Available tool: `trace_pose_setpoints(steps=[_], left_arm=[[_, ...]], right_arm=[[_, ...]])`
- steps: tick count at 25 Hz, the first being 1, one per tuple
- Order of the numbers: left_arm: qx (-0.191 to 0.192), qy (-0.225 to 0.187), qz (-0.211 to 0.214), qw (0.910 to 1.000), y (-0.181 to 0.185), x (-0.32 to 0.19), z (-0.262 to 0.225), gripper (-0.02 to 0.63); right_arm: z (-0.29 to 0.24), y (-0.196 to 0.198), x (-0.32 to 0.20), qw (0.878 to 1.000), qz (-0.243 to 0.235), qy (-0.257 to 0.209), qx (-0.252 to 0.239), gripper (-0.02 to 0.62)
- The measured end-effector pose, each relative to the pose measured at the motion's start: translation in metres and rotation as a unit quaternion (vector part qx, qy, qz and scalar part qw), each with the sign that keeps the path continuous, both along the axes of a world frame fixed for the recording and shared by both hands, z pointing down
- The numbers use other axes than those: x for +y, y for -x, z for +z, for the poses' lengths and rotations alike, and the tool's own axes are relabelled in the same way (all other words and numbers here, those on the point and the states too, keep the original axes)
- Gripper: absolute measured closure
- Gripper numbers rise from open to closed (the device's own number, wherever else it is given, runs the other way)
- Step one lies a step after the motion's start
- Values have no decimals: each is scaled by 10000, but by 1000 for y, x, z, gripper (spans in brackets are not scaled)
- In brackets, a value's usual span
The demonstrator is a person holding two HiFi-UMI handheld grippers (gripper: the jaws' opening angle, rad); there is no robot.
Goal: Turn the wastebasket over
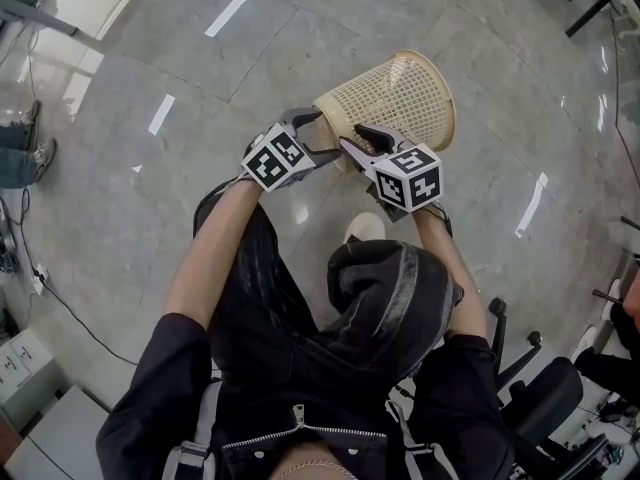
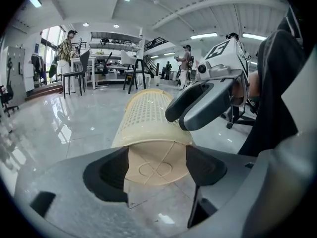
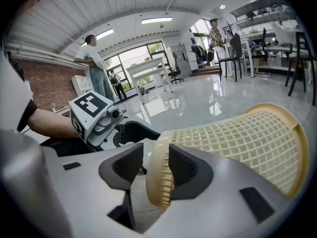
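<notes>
Wastebasket [image 1: 400, 98] — sideways, seemingly in left gripper [image 1: 316, 136], right gripper [image 1: 358, 142]

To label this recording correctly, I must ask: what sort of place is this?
Probably a large open workshop or lab hall: a polished grey floor, high tables with people standing by them, and a wheeled office chair.
</notes>
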State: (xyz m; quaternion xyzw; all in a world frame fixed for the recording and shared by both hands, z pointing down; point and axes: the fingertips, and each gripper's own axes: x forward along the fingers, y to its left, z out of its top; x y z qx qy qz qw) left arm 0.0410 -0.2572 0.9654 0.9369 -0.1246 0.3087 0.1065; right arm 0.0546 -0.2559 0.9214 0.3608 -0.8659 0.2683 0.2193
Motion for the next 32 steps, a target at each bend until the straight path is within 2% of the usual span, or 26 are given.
trace_pose_setpoints(steps=[3, 7, 11, 13, 16, 20, 24, 27, 30, 32], left_arm=[[-111, 93, 0, 9999, 5, 2, 8, 252], [-64, 168, -128, 9998, 5, -3, 9, 252], [-242, 118, 18, 9996, 5, 1, 15, 252], [-260, 128, 62, 9996, 4, 2, 17, 252], [-263, 169, 60, 9995, 2, 3, 20, 252], [-222, 180, 69, 9996, -2, 2, 19, 252], [-9, 135, 38, 9999, -7, -1, 12, 252], [210, 51, -66, 9997, -9, -6, 1, 252], [399, -36, -162, 9991, -11, -12, -9, 253], [443, -84, -162, 9988, -12, -12, -13, 290]], right_arm=[[9, 3, 1, 9999, 24, 122, -68, 431], [32, 3, 4, 9995, -31, 303, 94, 431], [45, 2, 7, 9989, 9, 468, 96, 431], [45, 1, 8, 9990, 17, 435, 101, 431], [31, -7, 6, 9997, 97, 138, 159, 432], [-16, -42, -9, 9965, 402, -607, 407, 431], [-53, -101, -32, 9840, 1045, -1216, 772, 433], [-57, -140, -41, 9781, 1456, -1195, 882, 431], [-45, -162, -40, 9768, 1614, -1032, 953, 433], [-34, -169, -38, 9756, 1680, -987, 1012, 437]])
